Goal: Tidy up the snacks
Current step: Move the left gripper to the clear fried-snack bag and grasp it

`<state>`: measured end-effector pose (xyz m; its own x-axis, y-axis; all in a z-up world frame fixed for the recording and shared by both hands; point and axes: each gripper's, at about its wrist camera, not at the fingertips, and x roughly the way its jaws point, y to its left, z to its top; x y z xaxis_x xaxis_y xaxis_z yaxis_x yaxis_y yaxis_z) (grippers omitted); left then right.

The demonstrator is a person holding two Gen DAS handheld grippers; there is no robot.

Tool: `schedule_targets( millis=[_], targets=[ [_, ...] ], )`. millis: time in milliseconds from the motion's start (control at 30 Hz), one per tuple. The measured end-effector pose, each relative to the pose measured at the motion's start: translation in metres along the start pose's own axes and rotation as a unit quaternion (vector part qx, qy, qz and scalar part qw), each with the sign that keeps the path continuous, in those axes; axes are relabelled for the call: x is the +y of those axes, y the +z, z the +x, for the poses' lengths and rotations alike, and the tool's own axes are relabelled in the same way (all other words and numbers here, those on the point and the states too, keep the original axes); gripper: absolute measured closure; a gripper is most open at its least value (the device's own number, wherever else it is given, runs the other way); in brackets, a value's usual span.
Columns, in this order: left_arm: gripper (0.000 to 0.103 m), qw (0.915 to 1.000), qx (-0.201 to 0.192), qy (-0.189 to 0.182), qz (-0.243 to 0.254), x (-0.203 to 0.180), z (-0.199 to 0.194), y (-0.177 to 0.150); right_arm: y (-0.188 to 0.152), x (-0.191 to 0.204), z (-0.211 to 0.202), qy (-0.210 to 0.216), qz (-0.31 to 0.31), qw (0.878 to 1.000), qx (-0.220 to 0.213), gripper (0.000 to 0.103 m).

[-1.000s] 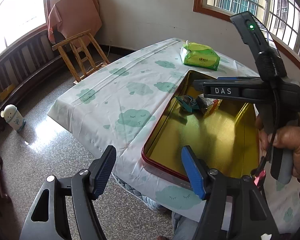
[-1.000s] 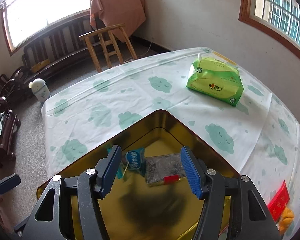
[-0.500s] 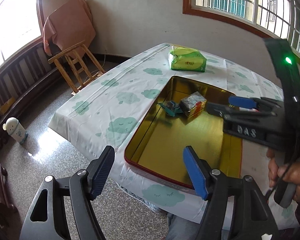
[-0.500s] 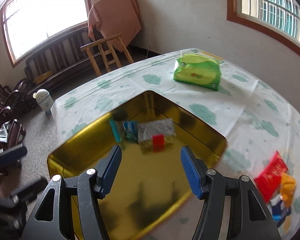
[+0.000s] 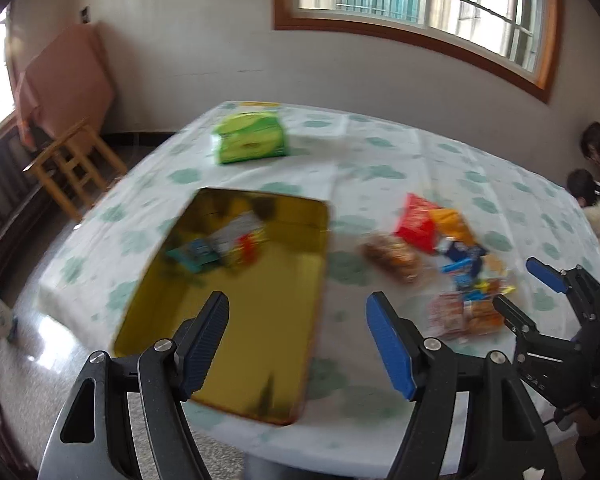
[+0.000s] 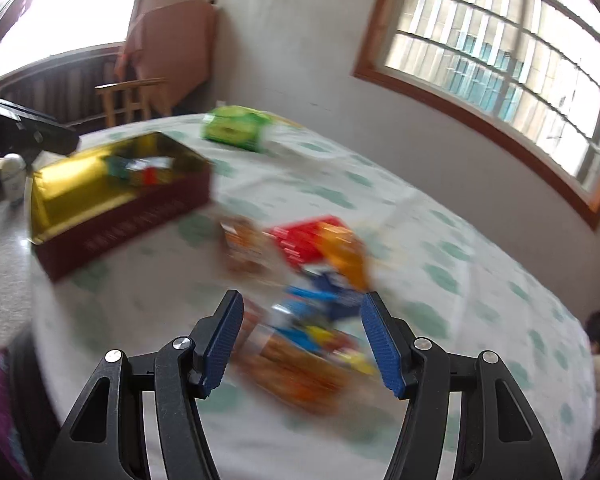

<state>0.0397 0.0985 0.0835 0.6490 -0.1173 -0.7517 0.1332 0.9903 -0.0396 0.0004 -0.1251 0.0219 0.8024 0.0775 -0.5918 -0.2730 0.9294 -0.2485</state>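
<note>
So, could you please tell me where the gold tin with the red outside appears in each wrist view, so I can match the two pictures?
Left wrist view: the gold tin lies left of centre, its near end just beyond the left gripper.
Right wrist view: the tin sits upper left, far from the right gripper.
Shared landmark: the green pack lies on the cloth beyond the tin in both.

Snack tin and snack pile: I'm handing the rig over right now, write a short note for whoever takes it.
Left hand-held gripper: open, empty, above the tin's near end.
Right hand-held gripper: open, empty, over the snack pile.
Gold tin: holds a few packets at its far end.
Green tissue pack: on the table beyond the tin.
Done: a few snacks boxed.
Left: move the loose pile into the tin; the frames are blurred, so recount the packets.
</note>
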Motion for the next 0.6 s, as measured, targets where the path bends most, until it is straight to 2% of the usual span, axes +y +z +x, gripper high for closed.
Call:
schedule_targets(
  millis=[100,200,300,433,500,600],
  targets=[
    [0.033,0.9989,0.026,-0.037,0.006,-0.032,0.022,0.016,-0.023,-0.038,0.006,-0.040,0.020,0.999,0.022,0.041],
    [0.033,0.9971,0.057,-0.051,0.001,-0.054,0.053,0.030,-0.040,-0.069,0.005,-0.037,0.067,0.997,0.023,0.041],
    [0.033,0.9914,0.105,-0.078,-0.010,-0.072,0.095,0.043,-0.046,-0.082,0.000,-0.042,0.089,0.995,0.009,0.041],
    [0.033,0.9856,0.150,-0.074,-0.029,-0.083,0.138,0.051,-0.048,-0.083,-0.005,-0.035,0.109,0.993,-0.010,0.041],
    [0.035,0.9833,0.167,-0.056,-0.043,-0.084,0.156,0.054,-0.049,-0.083,-0.007,-0.032,0.114,0.993,-0.018,0.041],
    [0.041,0.9795,0.191,-0.039,-0.052,-0.084,0.179,0.054,-0.053,-0.086,-0.009,-0.027,0.126,0.991,-0.029,0.040]
  ],
)
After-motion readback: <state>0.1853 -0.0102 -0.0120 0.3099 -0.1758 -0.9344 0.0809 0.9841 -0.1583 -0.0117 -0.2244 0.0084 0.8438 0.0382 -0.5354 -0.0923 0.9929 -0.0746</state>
